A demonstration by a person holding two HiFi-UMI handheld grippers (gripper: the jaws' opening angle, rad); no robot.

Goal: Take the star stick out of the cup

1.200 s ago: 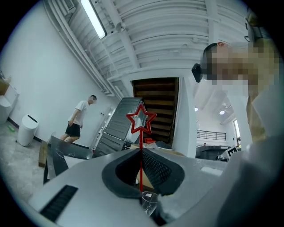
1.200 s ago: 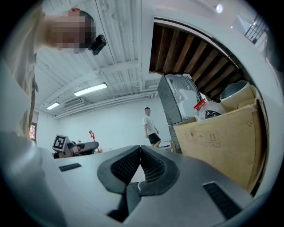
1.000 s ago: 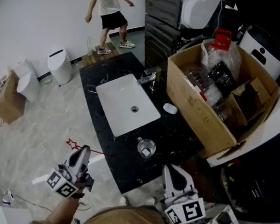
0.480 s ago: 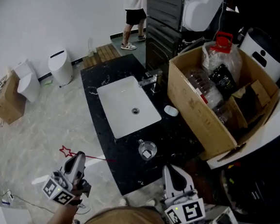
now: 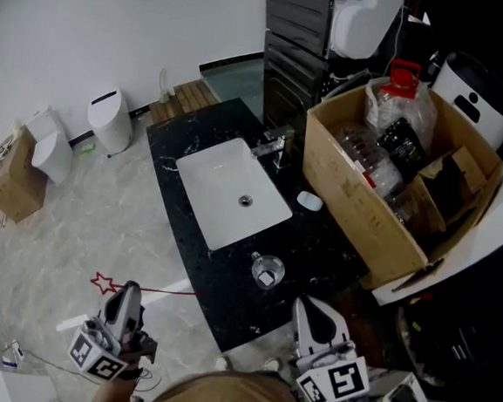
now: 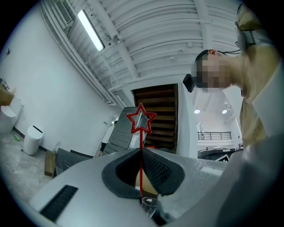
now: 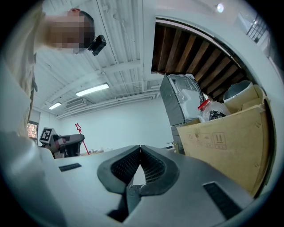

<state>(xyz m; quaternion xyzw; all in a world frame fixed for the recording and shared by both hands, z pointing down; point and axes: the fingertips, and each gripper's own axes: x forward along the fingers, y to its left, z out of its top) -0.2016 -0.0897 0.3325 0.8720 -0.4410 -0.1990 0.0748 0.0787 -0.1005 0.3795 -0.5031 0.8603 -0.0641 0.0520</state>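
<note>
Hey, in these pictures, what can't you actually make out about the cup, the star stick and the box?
Head view: what sits inside the cup is too small to tell.
Left gripper view: the left gripper hides most of the cup behind its own body.
Head view: the star stick has a thin far end that fades near the dark counter.
Head view: the cardboard box holds plastic-wrapped things, too dim and small to identify.

I see bright, even white light from ceiling strip lamps [image 6: 91, 30]; the head view's right side falls into deep shadow. Both gripper views bulge at the edges with black corners (the nearest grey surfaces look soft).
</note>
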